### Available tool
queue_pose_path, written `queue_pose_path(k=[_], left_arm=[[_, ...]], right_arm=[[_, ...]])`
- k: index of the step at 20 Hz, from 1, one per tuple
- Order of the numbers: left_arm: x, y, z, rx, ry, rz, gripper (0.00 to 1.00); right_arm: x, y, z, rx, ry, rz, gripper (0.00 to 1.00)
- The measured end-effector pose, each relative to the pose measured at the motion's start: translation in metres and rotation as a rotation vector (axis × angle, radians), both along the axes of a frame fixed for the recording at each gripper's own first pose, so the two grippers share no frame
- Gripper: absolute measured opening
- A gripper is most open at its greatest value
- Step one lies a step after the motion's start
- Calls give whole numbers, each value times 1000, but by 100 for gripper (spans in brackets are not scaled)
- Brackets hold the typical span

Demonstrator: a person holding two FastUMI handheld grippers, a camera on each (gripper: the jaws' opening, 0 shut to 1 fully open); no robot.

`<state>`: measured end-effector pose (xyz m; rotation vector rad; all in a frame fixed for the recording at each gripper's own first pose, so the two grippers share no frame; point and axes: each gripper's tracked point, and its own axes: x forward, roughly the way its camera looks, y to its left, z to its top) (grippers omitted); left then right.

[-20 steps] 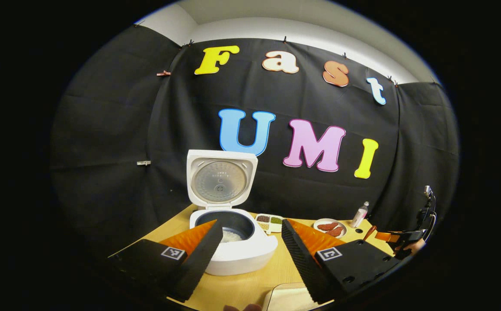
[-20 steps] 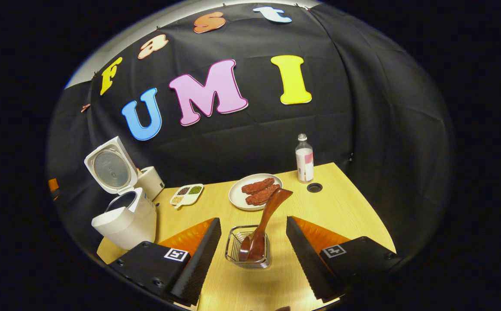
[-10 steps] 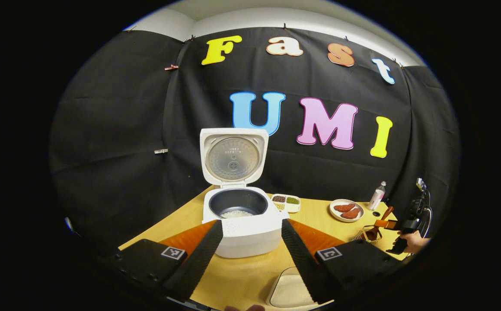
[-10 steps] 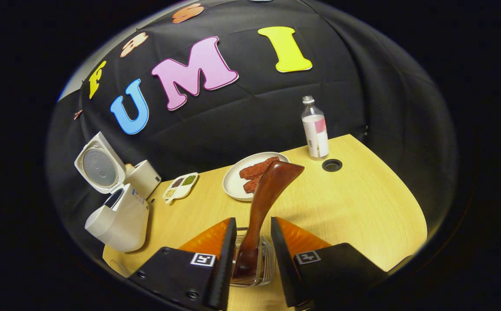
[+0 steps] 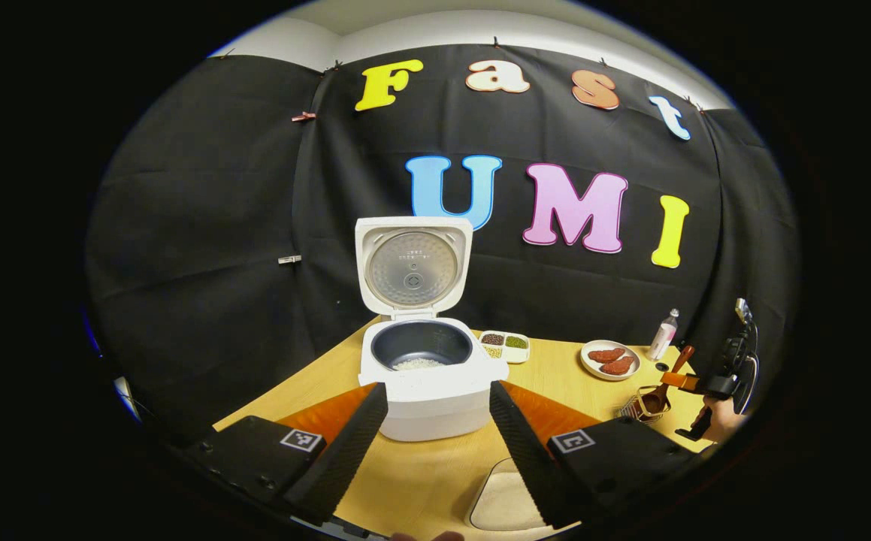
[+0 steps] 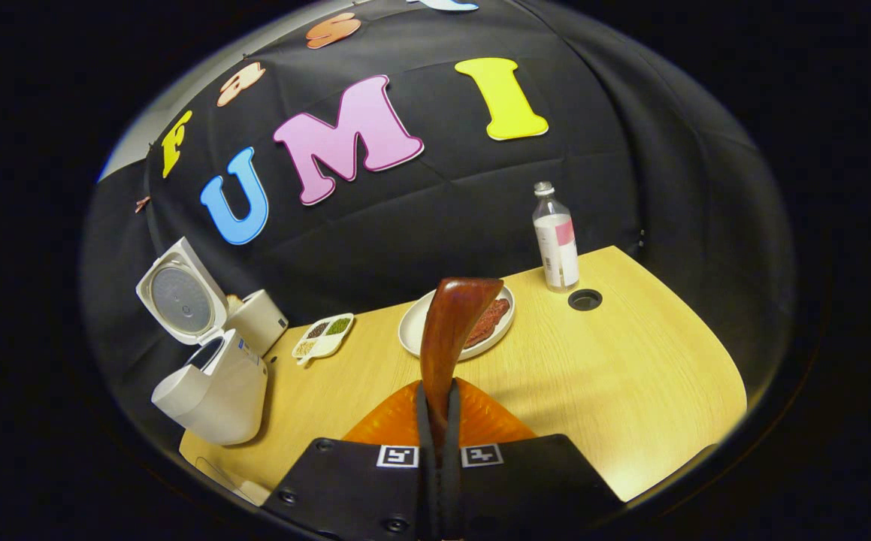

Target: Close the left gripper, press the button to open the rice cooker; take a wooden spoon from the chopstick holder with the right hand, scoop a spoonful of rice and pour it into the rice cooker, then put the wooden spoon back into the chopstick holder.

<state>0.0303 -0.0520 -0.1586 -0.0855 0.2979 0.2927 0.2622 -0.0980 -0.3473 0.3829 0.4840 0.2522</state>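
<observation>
Spoon [image 6: 454, 330] is clamped between the fingers of the right gripper [image 6: 439, 428], which are pressed together on the lower part of its handle. The handle stands nearly upright above the fingers, with its broad end on top. In the left gripper view the same spoon [image 5: 674, 368] is seen far to the right, with its bowl end at the wire holder [image 5: 642, 406]; whether it is already lifted free of the holder cannot be told. The fingers of the left gripper [image 5: 435, 428] are held apart, with nothing between them, and they are pointed at the cooker [image 5: 431, 376].

The cooker lid is standing open, and some white rice is seen at the bottom of the dark pot. So the button step is judged as done, and the taking of the spoon is now in hand.

The spoon is judged to be light and stiff, made of polished wood, so it can be slippery between the fingers. A hold on the narrow part of the handle, as it is now, is judged good, because the bowl stays free for scooping. A tilt of the spoon in the grip is a risk once it is loaded.

On the bench [image 6: 630, 376] a plate [image 6: 412, 334], a bottle [image 6: 555, 240] and a small tray [image 6: 322, 338] are standing well apart from the cooker.
</observation>
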Motion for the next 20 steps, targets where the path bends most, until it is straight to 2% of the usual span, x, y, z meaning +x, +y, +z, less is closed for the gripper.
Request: queue_pose_path(k=[2, 6, 10, 15, 18, 20], left_arm=[[-6, 7, 2, 2, 3, 6, 95], [-14, 22, 7, -1, 0, 0, 95], [-19, 34, 12, -14, -8, -40, 94], [-22, 47, 13, -8, -20, -109, 94], [-21, 60, 11, -4, -21, -136, 95], [-19, 68, 6, -1, -14, -156, 95]], right_arm=[[0, -3, 17, 18, -25, -20, 6], [-11, -15, 67, -21, -99, -52, 6], [-42, -5, 131, -37, -161, -33, 6], [-117, 59, 187, -31, -197, 58, 5], [-163, 106, 183, -102, -194, 119, 6], [-192, 138, 163, -146, -165, 164, 6]])
